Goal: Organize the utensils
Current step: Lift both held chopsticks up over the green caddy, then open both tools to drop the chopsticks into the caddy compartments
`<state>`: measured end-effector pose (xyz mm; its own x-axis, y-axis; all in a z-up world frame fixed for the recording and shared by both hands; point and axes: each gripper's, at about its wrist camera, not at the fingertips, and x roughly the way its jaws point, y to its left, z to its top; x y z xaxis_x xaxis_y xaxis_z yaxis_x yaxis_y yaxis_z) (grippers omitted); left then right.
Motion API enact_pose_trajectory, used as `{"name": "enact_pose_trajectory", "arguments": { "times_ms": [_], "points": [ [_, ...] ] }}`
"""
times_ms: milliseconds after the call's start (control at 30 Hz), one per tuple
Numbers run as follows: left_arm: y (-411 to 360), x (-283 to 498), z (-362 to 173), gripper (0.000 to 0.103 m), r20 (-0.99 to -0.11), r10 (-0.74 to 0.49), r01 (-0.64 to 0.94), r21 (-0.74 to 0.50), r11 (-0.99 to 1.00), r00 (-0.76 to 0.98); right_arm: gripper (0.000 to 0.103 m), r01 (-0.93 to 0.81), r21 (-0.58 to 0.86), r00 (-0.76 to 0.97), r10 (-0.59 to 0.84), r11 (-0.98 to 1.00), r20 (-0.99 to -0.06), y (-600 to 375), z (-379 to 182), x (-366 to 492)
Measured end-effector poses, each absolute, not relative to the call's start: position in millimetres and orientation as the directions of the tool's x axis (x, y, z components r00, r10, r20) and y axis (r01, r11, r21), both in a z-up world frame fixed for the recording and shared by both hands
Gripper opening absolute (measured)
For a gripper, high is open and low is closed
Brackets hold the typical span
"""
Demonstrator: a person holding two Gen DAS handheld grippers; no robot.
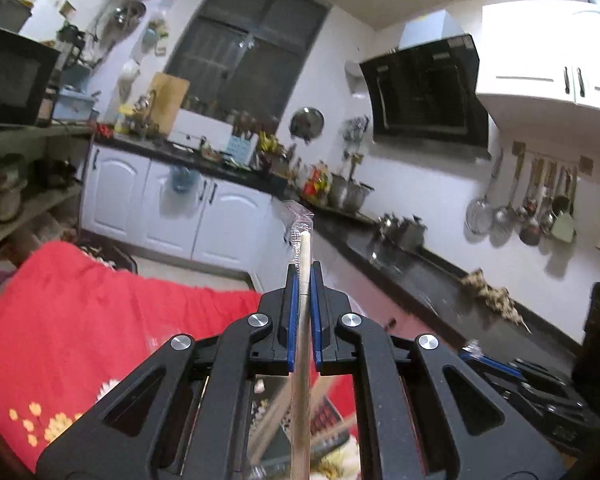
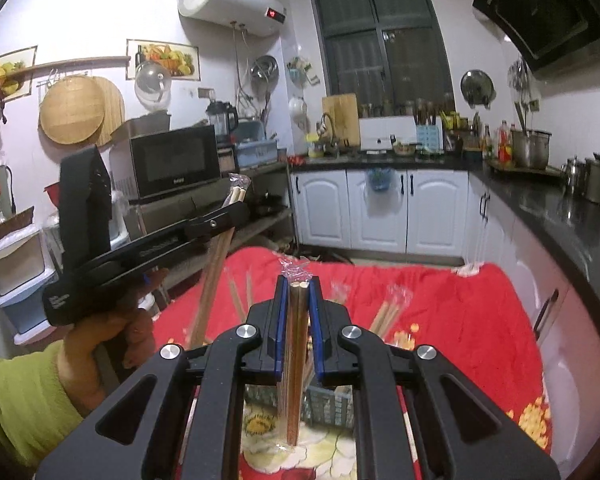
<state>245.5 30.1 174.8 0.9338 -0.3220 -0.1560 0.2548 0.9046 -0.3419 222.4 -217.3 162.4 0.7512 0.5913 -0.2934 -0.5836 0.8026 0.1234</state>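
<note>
My left gripper (image 1: 304, 276) is shut on a pale wooden chopstick pair in clear wrap (image 1: 303, 340), held upright over the red cloth (image 1: 80, 320). My right gripper (image 2: 299, 286) is shut on a darker wrapped chopstick pair (image 2: 296, 360), also upright. The right wrist view shows the left gripper (image 2: 236, 204) at the left, raised, with its chopsticks (image 2: 216, 264) hanging through it. More wrapped chopsticks (image 2: 388, 312) stand in a grey mesh basket (image 2: 324, 404) on the red cloth (image 2: 460, 320) below both grippers.
A black countertop (image 2: 560, 208) with steel pots (image 2: 596, 180) runs along the right. White cabinets (image 2: 380, 208) stand behind the table. A microwave (image 2: 172, 164) sits on a shelf at the left. The hand in a green sleeve (image 2: 28, 400) holds the left gripper.
</note>
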Motion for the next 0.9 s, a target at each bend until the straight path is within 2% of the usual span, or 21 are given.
{"name": "enact_pose_trajectory", "arguments": {
  "times_ms": [300, 633, 767, 900],
  "points": [
    [23, 258, 206, 0.003, -0.058, -0.221, 0.198, -0.264, 0.944, 0.974, 0.011, -0.566, 0.083, 0.798, 0.570, 0.820, -0.196, -218, 195, 235],
    [18, 280, 222, 0.003, -0.019, -0.167, 0.159, -0.219, 0.963, 0.986, 0.011, -0.532, 0.085, 0.834, 0.538, 0.843, -0.124, -227, 218, 252],
    [14, 287, 213, 0.003, 0.007, -0.168, 0.165, -0.216, 0.962, 0.986, 0.011, -0.521, 0.084, 0.841, 0.528, 0.849, -0.120, -228, 215, 259],
    [12, 296, 195, 0.003, -0.008, -0.140, 0.135, -0.215, 0.967, 0.990, 0.011, -0.511, 0.086, 0.843, 0.518, 0.855, -0.146, -226, 206, 266]
  ]
}}
